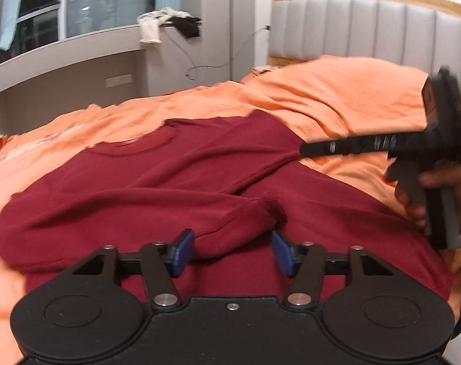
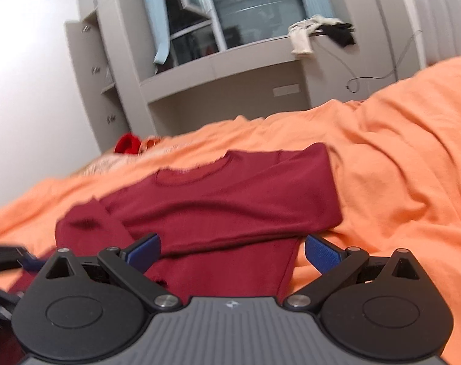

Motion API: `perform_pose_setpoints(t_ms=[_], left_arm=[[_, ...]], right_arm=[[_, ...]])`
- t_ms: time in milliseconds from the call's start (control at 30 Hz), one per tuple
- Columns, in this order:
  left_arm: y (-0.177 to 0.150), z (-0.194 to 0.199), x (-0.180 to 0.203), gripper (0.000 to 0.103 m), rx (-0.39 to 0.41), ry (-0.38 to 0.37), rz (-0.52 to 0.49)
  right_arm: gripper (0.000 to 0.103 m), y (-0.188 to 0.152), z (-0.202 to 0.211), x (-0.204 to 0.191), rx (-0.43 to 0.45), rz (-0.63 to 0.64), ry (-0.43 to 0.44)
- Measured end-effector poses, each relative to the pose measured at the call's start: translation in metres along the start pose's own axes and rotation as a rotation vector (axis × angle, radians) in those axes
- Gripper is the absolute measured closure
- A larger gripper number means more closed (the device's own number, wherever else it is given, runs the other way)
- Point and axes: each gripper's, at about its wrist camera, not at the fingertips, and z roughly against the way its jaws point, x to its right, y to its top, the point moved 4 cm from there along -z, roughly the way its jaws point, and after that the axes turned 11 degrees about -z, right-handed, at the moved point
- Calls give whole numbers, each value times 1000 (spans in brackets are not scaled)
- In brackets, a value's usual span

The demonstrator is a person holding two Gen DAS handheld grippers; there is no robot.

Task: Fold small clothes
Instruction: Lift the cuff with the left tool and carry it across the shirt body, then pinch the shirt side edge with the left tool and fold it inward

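Note:
A dark red long-sleeved shirt (image 1: 133, 182) (image 2: 230, 194) lies spread on the orange bedspread (image 1: 337, 91) (image 2: 397, 167), its neckline toward the far side and both sleeves folded across the body. My left gripper (image 1: 232, 252) is open low over the shirt. A sleeve cuff (image 1: 245, 219) lies between its blue pads (image 1: 181, 252), which do not press on it. My right gripper (image 2: 233, 254) is open just above the folded sleeve and the shirt's right edge. In the left wrist view the right gripper (image 1: 305, 152) comes in from the right, held by a hand (image 1: 437, 182).
A grey padded headboard (image 1: 367, 27) stands at the bed's far right. White and black clothes (image 1: 169, 24) (image 2: 318, 33) hang over a grey window ledge, with a cable on the wall beside them. A red item (image 2: 127, 144) lies at the bed's far left edge.

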Motion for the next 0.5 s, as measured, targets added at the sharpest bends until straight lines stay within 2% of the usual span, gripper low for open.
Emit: perform_pose_setpoints(t_ms=[100,200,300,400,500], left_arm=[[-6,24,-26,30,7,81,66],[-14,41,-63,28,-20,235,139],[-26,53,-110,28,-28,379,288],[-41,57,-157,28,7,461,437],[-55,48,-196,31,-15,520,526]], right_arm=[[0,-7,-3,-11,-21,68,24],[0,-13,-3,-28,-16,155,53],[0,-23,-4,-45,-18,266,65],[0,-38,-11,-60,-58,392,60],[0,-53,-16,-73,-75,501,47]])
